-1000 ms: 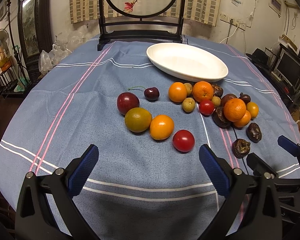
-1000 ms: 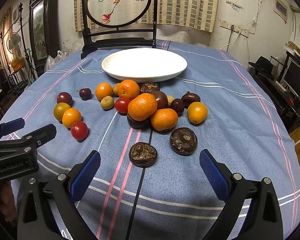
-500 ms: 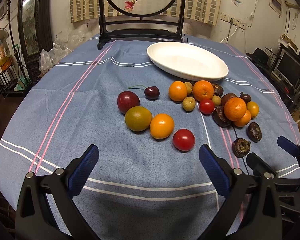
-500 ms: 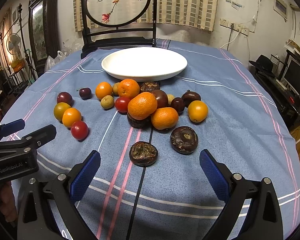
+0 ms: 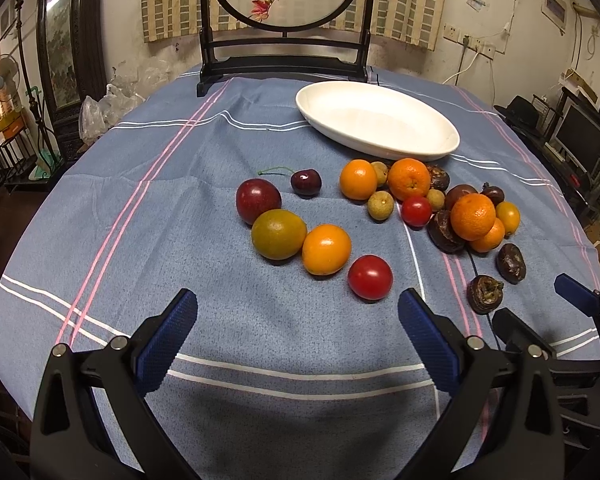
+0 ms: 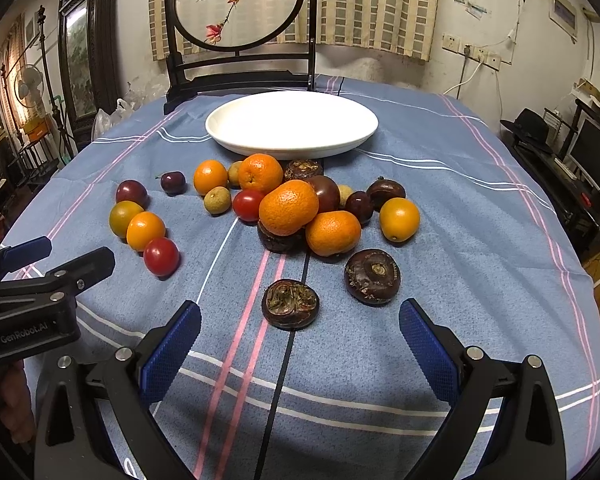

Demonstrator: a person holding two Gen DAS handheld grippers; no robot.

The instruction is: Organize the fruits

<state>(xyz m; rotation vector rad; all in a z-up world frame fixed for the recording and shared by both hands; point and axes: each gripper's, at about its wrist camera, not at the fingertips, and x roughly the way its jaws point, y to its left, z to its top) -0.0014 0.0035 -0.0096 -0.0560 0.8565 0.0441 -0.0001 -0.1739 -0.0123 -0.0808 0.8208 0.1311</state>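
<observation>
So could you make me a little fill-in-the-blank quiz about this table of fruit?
1. The white oval dish holds ____ fruit.
2. The fruit nearest the left gripper is a red ____.
3. Both the left gripper and the right gripper have their jaws ____.
4. The striped tablecloth is mostly ____.

Missing words: no; tomato; open; blue
</observation>
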